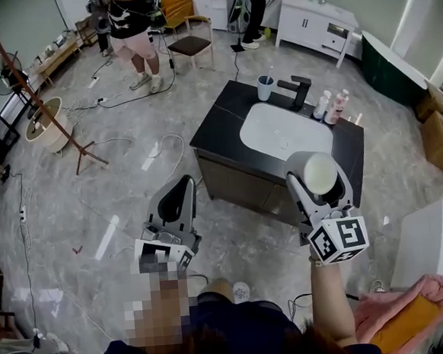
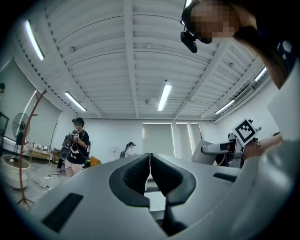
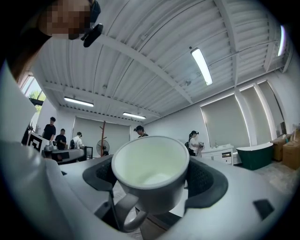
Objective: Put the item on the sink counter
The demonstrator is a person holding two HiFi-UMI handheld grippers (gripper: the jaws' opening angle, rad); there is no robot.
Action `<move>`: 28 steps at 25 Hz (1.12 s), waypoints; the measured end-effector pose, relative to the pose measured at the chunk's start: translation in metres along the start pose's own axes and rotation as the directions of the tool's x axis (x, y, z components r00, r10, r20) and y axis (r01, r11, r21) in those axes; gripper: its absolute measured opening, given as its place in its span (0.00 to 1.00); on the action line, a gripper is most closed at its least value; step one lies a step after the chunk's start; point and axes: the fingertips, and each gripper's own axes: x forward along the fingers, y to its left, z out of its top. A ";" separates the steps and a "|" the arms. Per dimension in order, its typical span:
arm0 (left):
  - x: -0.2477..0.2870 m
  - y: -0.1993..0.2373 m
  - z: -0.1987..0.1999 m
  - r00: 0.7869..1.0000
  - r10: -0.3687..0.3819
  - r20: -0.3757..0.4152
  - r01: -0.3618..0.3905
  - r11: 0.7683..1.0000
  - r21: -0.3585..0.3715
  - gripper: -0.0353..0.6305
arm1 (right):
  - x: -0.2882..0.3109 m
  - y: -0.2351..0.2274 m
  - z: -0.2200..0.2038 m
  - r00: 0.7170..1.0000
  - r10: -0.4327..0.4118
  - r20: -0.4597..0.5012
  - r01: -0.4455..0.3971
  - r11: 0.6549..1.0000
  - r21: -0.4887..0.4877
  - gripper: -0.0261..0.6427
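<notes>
Right hand-held gripper: its jaws are standing wide, pressing on both sides of a white mug.
Mug: it is sitting mouth-up and empty between the pads, handle pointing back toward the camera. It is hanging at the near edge of the bench, in front of the basin.
Left hand-held gripper: its jaws are resting together, holding nothing, left of the bench's near corner.
Hard to make out: the jaws are hiding the mug's base.
</notes>
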 end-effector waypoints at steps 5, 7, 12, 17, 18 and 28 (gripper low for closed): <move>0.017 0.003 -0.014 1.000 0.007 -0.023 -0.007 1.000 -0.004 0.09 | 0.017 -0.012 -0.007 1.000 0.012 -0.010 -0.012 1.000 0.012 0.71; 0.030 0.010 -0.018 1.000 0.008 -0.022 -0.008 1.000 -0.008 0.09 | 0.029 -0.017 -0.009 1.000 0.016 -0.009 -0.016 1.000 0.015 0.71; 0.072 0.035 -0.030 1.000 -0.014 -0.014 0.013 1.000 -0.016 0.09 | 0.074 -0.031 -0.010 1.000 0.002 -0.003 -0.002 1.000 0.017 0.71; 0.121 0.079 -0.036 0.999 -0.035 -0.001 0.035 0.999 -0.018 0.09 | 0.133 -0.036 -0.011 1.000 -0.010 0.002 0.010 1.000 0.000 0.71; 0.132 0.089 -0.037 0.999 -0.038 0.002 0.038 0.999 -0.017 0.09 | 0.145 -0.037 -0.012 1.000 -0.012 0.004 0.012 1.000 -0.004 0.71; 0.219 0.167 -0.059 0.997 -0.077 0.002 0.077 0.997 -0.028 0.09 | 0.238 -0.057 -0.024 0.997 -0.075 -0.009 0.075 0.997 -0.032 0.71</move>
